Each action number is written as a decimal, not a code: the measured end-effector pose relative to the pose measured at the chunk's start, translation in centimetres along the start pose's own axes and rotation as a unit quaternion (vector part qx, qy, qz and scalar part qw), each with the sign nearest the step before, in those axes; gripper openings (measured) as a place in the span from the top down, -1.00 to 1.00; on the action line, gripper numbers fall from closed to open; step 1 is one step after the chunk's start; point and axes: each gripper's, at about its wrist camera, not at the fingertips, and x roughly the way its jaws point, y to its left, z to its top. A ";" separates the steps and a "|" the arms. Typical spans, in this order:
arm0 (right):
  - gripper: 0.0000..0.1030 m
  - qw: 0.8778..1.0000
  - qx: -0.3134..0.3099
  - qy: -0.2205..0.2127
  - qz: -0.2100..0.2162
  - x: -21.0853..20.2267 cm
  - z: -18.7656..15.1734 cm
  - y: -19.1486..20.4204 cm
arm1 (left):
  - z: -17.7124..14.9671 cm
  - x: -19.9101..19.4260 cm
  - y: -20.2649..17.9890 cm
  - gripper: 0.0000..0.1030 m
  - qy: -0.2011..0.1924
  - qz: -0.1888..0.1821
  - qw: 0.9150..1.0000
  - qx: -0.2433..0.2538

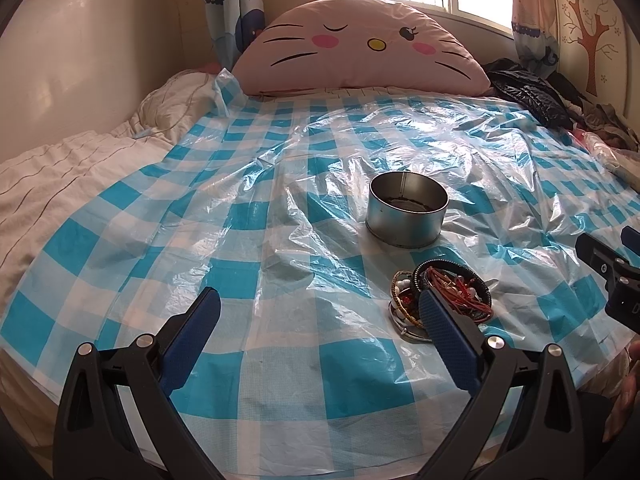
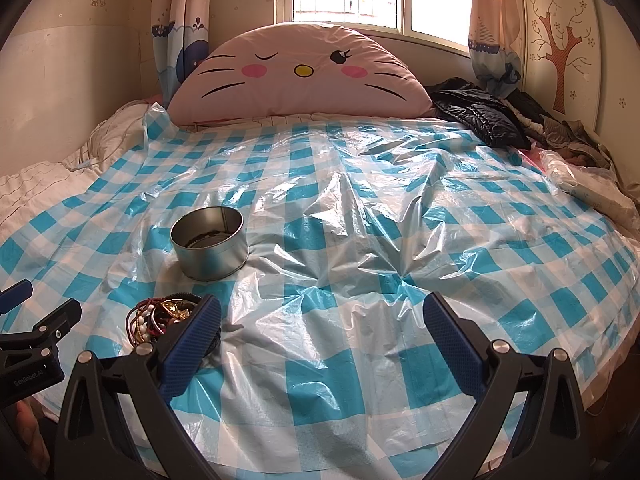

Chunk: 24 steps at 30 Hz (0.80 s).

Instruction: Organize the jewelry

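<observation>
Blue-and-white checked plastic sheet (image 1: 280, 208) covers the bed in the left wrist view. On it stands a round metal tin (image 1: 407, 210), lid off, with something dark and hard to make out at its bottom. Just in front of the tin lies a tangled jewelry pile (image 1: 436, 300) of bracelets and beads; the left gripper (image 1: 320, 320), spread wide and empty, hides the pile's near edge behind its right finger. At the right edge the other tool is cut off.

From the right wrist view, the right gripper (image 2: 322, 324) is likewise spread wide, holding nothing. Its left finger covers part of the pile (image 2: 160, 316), which sits near the tin (image 2: 209, 242). A cat-face pillow (image 2: 300, 76) leans at the head.
</observation>
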 end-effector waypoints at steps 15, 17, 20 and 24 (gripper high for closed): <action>-0.89 1.000 0.000 0.000 0.000 0.0 0.0 0.1 | -0.1 0.0 0.1 -0.86 0.000 0.000 1.000 0.000; -0.89 1.000 0.000 0.000 0.000 0.0 0.0 0.1 | -0.1 0.0 0.1 -0.86 -0.001 0.000 1.000 0.000; -0.89 1.000 0.000 0.000 0.000 0.0 0.0 0.1 | -0.1 0.0 0.1 -0.86 0.000 0.000 1.000 0.000; -0.89 1.000 0.000 0.000 0.000 0.0 0.0 0.1 | -0.1 0.0 0.1 -0.86 -0.001 0.000 1.000 0.000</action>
